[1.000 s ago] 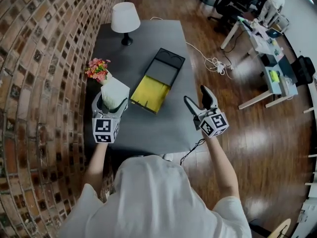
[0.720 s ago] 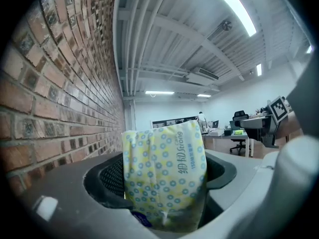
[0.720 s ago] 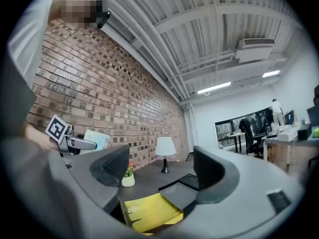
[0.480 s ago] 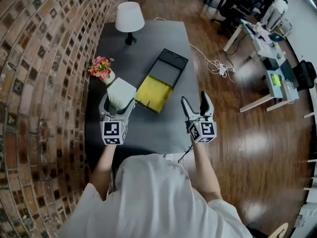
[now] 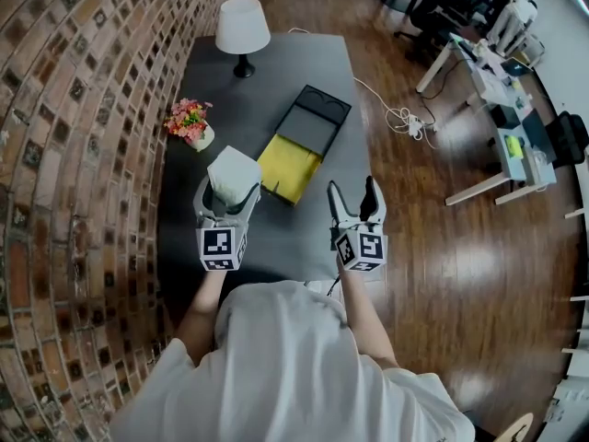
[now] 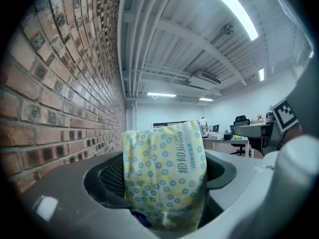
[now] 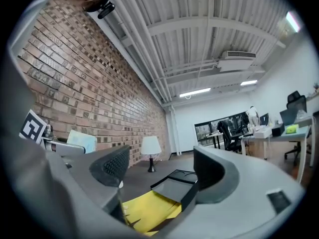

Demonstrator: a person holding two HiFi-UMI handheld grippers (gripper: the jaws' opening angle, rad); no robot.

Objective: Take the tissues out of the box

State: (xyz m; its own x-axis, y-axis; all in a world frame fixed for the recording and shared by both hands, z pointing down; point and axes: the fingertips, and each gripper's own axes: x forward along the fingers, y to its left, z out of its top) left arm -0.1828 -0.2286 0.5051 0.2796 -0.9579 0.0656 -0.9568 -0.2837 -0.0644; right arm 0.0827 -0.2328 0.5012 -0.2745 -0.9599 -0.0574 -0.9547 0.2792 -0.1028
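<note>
Box, black, flat and rectangular, lies open at mid-frame in the head view, its nearer half filled with a yellow sheet. The soft tissue packet, yellow-white with blue dots, is outside it, just left of the box, clamped in the jaws of the left gripper. The right gripper, lower centre, has its jaws apart, clear of the box. The dark grey tabletop also carries a white-shaded lamp and a pot of pink flowers. A brick wall fills the left and a wooden floor the right.
</note>
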